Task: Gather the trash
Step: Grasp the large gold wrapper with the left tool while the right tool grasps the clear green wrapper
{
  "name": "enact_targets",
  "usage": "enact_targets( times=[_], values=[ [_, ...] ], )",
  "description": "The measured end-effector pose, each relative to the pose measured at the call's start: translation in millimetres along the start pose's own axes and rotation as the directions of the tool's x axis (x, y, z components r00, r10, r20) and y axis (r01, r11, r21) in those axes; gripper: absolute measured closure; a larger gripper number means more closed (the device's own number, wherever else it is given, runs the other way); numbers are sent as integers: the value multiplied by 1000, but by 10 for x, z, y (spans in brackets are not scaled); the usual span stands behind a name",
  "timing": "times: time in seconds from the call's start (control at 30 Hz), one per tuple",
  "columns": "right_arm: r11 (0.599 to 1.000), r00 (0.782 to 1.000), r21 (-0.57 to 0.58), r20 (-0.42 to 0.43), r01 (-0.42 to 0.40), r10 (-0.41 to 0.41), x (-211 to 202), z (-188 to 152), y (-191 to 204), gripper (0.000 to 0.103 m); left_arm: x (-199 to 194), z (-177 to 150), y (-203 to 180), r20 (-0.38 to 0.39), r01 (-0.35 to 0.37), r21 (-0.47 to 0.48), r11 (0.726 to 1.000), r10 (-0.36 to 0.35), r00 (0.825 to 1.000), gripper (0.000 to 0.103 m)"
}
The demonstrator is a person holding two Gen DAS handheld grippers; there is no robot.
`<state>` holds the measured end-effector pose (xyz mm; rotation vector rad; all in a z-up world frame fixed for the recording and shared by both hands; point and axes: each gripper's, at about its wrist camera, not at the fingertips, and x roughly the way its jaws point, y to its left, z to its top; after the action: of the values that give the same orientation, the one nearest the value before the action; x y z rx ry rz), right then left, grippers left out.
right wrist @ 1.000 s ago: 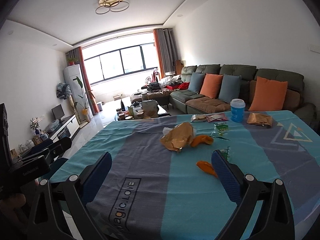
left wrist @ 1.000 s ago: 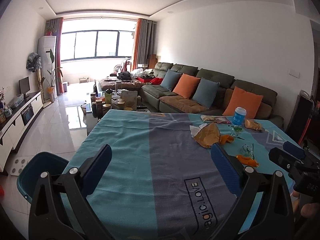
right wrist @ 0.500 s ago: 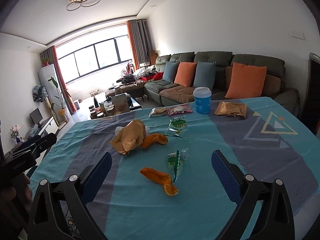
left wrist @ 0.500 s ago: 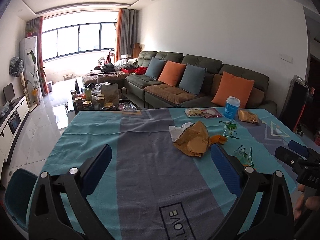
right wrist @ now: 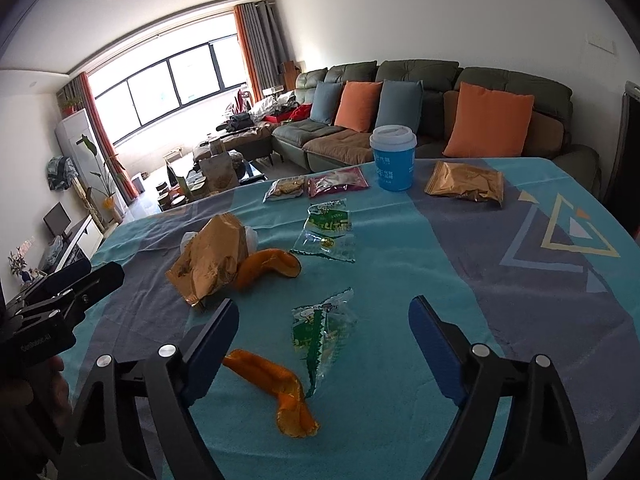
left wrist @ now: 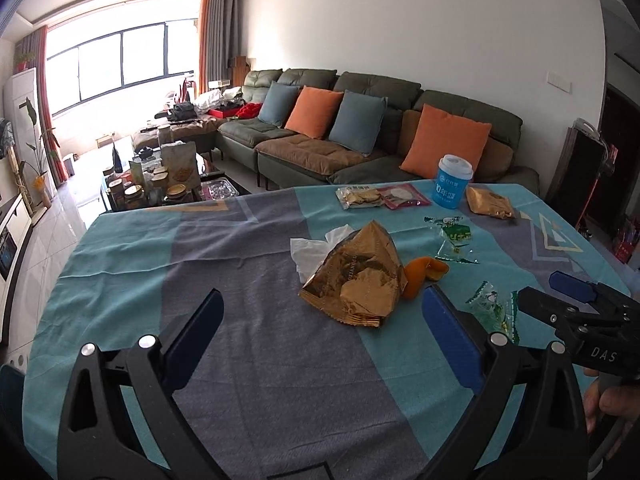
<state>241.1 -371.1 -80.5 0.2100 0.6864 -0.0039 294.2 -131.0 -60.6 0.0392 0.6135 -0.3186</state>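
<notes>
**Both jaws hang over a littered bench**

My left gripper [left wrist: 320,320] hangs above the grey stripe of the bench [left wrist: 132,264], its jaws spread wide and gripping nothing. Just ahead of it lies a crumpled gold snack bag [left wrist: 356,284], resting partly on a white tissue [left wrist: 312,250], with a curl of orange peel [left wrist: 426,274] touching the bag's right edge.

My right gripper [right wrist: 324,330] hovers over the turquoise cloth, its jaws closing but still far apart and pressing on nothing. Between them, on the cloth, lie a clear green-printed wrapper [right wrist: 324,330] and, just beside it toward the left finger, a second orange peel [right wrist: 276,388]. Another green wrapper [right wrist: 328,232] lies flat farther on.

Along the far edge of the bench stand a blue lidded cup [right wrist: 393,158], with a second gold bag [right wrist: 464,182] to its right and, to its left, a maroon packet [right wrist: 338,182] and a clear cracker packet [right wrist: 286,190] side by side. Beyond the bench runs a green sofa [right wrist: 420,76] with orange and blue cushions.
</notes>
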Motion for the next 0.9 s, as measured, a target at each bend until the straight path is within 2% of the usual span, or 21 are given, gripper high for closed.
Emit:
enact_targets(
  times=[0.23,0.37,0.47,0.57,0.67,0.83,0.9],
  values=[
    [1000,998,6,-57,-4,5,184,-22,-30,26,326,44,-44,-73,35,1,999,-34,997,6],
    [1000,997,6,-80,-4,4,264,-29,-41,29,607,70,-85,-144,52,7,999,-50,988,6],
    [1000,996,4,-89,-6,7,301,-24,-44,29,770,86,-87,-169,54,6,999,-53,984,6],
    [1000,995,5,-99,-13,13,338,-28,-41,29,964,93,-86,-224,73,33,997,-64,973,6],
    [1000,994,3,-107,-22,22,363,-23,-32,29,1075,76,-16,-246,79,22,997,-71,967,6],
    [1000,993,6,-118,-25,25,413,-39,-49,29,1173,20,121,-271,126,-50,991,-135,953,6],
    [1000,992,5,-122,-26,27,429,-41,-51,29,1171,20,136,-265,131,-61,990,-142,954,9]
  ],
)
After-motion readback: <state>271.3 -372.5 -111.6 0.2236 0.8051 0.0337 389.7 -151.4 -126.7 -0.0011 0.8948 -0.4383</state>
